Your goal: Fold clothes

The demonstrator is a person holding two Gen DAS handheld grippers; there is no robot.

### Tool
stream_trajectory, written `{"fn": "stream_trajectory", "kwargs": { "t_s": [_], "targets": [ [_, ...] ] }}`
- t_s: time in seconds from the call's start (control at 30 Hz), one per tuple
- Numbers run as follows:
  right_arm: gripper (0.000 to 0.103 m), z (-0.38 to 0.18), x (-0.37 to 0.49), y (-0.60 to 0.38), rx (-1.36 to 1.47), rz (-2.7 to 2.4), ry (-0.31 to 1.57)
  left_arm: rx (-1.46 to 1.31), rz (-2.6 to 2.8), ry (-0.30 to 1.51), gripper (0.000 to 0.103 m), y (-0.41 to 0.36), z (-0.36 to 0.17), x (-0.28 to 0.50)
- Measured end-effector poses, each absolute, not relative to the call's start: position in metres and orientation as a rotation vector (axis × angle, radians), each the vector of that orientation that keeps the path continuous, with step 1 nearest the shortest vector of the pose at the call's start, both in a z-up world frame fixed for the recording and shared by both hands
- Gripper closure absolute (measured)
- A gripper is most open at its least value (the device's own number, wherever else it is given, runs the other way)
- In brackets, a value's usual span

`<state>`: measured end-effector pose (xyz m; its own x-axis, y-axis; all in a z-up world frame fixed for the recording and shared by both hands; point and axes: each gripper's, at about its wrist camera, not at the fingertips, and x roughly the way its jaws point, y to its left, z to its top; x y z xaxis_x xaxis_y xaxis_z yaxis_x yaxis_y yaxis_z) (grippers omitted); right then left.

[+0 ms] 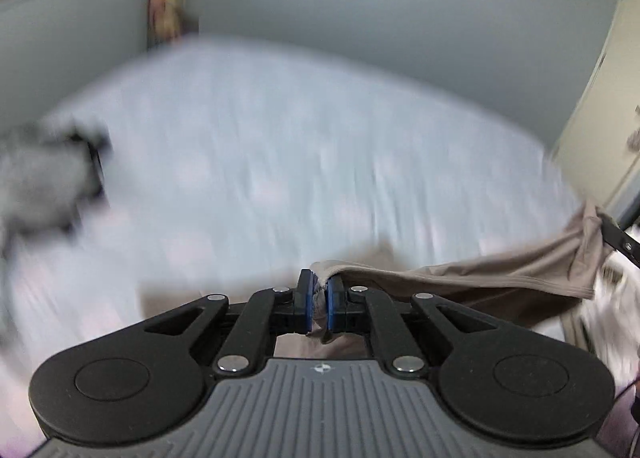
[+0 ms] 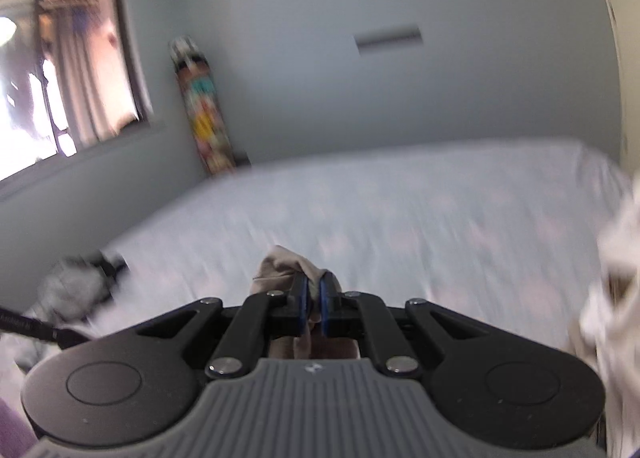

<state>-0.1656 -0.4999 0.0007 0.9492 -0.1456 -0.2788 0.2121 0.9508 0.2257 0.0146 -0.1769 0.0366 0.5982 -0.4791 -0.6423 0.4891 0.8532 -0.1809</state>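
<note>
Both tongs were closed on one taupe garment [image 1: 500, 278], which I held in the air above the bed [image 1: 280, 158]. My left tongs [image 1: 319, 300] pinched a bunched corner between the blue pads, and the cloth stretched from there to the right, up to my right tongs [image 1: 600, 224] at the edge of the view. In the right wrist view, the right tongs [image 2: 314, 300] gripped a crumpled fold of the same garment [image 2: 280, 266]. Some grey and black clothes [image 1: 44, 186] lay on the left side of the bed, very blurred.
</note>
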Motion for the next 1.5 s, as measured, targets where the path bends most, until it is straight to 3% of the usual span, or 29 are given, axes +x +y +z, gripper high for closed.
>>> {"fn": "stream_trajectory", "kwargs": {
  "t_s": [0.2,0.4,0.57,0.9,1.03,1.2,1.27,1.33,1.4,1.5],
  "targets": [
    [0.097,0.085,-0.187,-0.472,0.188,-0.14,0.011,0.022,-0.57,0.402,0.1,-0.153,0.151,-0.004],
    [0.096,0.143,-0.219,-0.449,0.146,-0.101,-0.181,0.097,-0.647,0.358,0.1,-0.162,0.178,-0.011],
    [0.096,0.139,-0.218,-0.45,0.175,-0.099,-0.121,0.159,-0.711,0.321,0.1,-0.17,0.201,-0.017],
    [0.096,-0.02,-0.164,-0.502,0.37,-0.279,0.359,0.223,-0.774,0.886,0.1,-0.237,-0.002,0.09],
    [0.096,-0.083,-0.14,-0.527,0.394,-0.361,0.513,0.242,-0.798,1.009,0.101,-0.273,-0.062,0.113],
    [0.096,-0.128,-0.114,-0.55,0.459,-0.396,0.592,0.208,-0.824,1.074,0.1,-0.268,-0.101,0.116],
    [0.096,-0.14,-0.108,-0.553,0.495,-0.395,0.604,0.207,-0.853,1.084,0.095,-0.275,-0.104,0.113],
    [0.096,-0.153,-0.109,-0.559,0.538,-0.394,0.614,0.218,-0.865,1.069,0.071,-0.279,-0.1,0.109],
    [0.095,-0.163,-0.107,-0.568,0.584,-0.395,0.622,0.231,-0.871,1.048,0.057,-0.281,-0.094,0.104],
    [0.095,-0.164,-0.107,-0.574,0.623,-0.39,0.622,0.288,-0.859,0.986,0.054,-0.277,-0.084,0.086]
  ]
}}
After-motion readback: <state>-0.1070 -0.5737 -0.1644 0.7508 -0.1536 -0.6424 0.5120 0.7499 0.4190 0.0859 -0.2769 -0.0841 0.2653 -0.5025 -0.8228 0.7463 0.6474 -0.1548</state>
